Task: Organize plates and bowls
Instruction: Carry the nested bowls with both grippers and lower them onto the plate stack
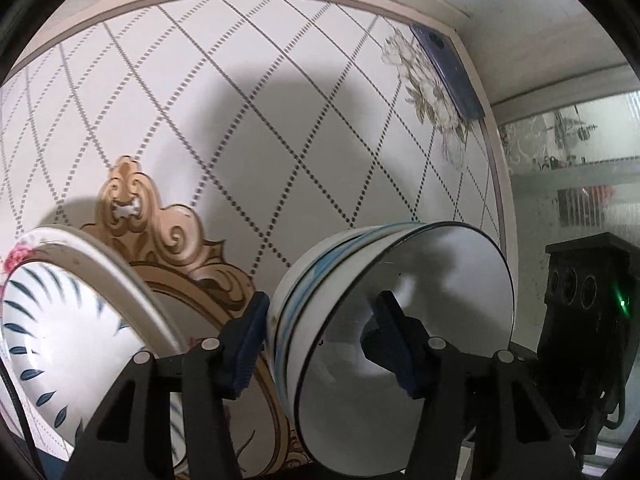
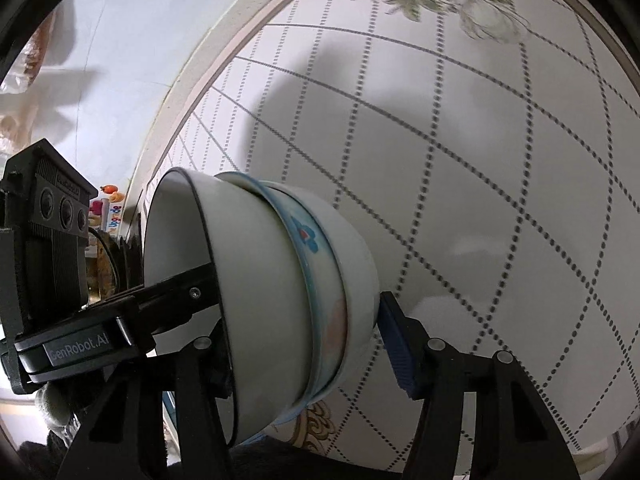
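- Gripping the rim of the nested bowls (image 1: pixel 384 320), the left tool (image 1: pixel 320 344) pinches the wall, one finger inside, one outside.
- Right tool (image 2: pixel 304 344) brackets that stack, probably steadying it; whether it squeezes, I cannot tell.
- Leaf-patterned plate (image 1: pixel 60 344) waits leftward on the bench (image 1: pixel 280 140).

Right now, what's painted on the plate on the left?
Dark blue leaves on white, pink flower at the rim of the plate; left wrist view.

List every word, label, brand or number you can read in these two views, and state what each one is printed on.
"GenRobot.AI": on the grey label of the left gripper body, seen from the right wrist view.
Small embossed lettering above the three lenses on that black camera block: too blurred to read.
Nothing readable on the nested bowls or elsewhere.
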Motion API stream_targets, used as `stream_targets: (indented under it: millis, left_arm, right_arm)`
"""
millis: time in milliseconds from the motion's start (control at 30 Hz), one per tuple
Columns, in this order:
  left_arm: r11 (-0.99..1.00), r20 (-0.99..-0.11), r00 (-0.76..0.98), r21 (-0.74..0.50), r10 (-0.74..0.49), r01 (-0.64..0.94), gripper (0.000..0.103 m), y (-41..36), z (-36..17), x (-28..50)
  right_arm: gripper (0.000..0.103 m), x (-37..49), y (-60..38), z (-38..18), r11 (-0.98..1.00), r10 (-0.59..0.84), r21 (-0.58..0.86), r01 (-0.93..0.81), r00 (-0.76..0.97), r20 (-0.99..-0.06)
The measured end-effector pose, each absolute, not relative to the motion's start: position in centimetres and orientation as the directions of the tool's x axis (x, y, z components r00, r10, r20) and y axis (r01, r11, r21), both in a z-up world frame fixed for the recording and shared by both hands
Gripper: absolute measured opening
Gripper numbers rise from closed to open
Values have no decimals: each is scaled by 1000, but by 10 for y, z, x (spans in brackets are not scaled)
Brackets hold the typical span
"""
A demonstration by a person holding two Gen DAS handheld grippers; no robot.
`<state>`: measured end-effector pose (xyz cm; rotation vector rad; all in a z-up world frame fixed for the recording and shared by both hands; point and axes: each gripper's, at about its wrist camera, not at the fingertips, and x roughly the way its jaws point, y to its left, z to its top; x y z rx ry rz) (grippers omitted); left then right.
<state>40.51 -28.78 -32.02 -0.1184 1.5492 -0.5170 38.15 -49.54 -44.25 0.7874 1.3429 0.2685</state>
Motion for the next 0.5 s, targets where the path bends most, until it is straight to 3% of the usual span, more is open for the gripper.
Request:
stream_targets:
  millis: [500]
  left_arm:
    - [930,-926,91,-365,-368,45,53,-173,-271,420]
  right_arm:
    - [61,443,-398,-395,735,662,676,54,159,-733]
